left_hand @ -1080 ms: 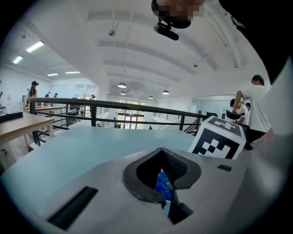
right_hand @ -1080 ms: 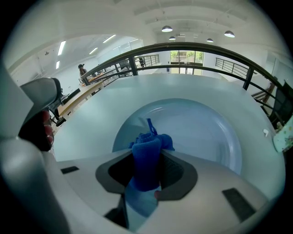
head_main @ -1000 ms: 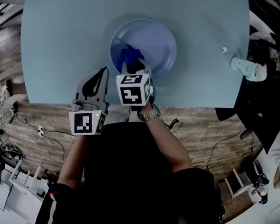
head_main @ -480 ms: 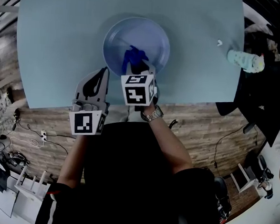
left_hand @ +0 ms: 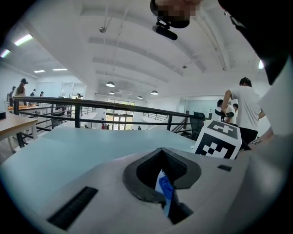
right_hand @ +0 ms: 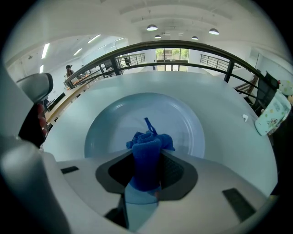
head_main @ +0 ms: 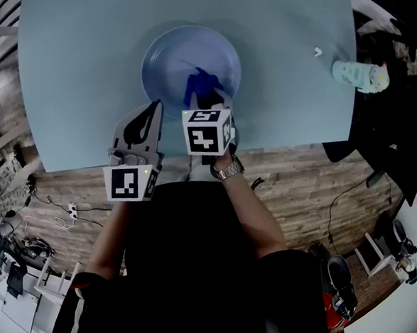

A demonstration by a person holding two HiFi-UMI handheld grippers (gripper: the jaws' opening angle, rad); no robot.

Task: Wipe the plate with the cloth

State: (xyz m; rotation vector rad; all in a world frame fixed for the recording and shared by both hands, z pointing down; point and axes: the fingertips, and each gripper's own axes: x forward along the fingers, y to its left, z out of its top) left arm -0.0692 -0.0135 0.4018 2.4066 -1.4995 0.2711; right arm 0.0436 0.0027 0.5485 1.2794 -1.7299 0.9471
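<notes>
Plate (head_main: 166,52) sits by the table's (head_main: 80,61) near edge and my right gripper (head_main: 212,98) clamps the cloth (head_main: 200,82) on its near side, so I judge wiping underway with most left, my left gripper (head_main: 154,108) closed beside it.

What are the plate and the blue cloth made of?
The plate looks like plastic or glazed ceramic, and I can't tell which. It is pale blue and smooth, with a soft sheen and a raised rim. The cloth looks like soft fabric, maybe microfibre. It is deep blue, fuzzy and matte, bunched into folds where the right tool squeezes it.
</notes>
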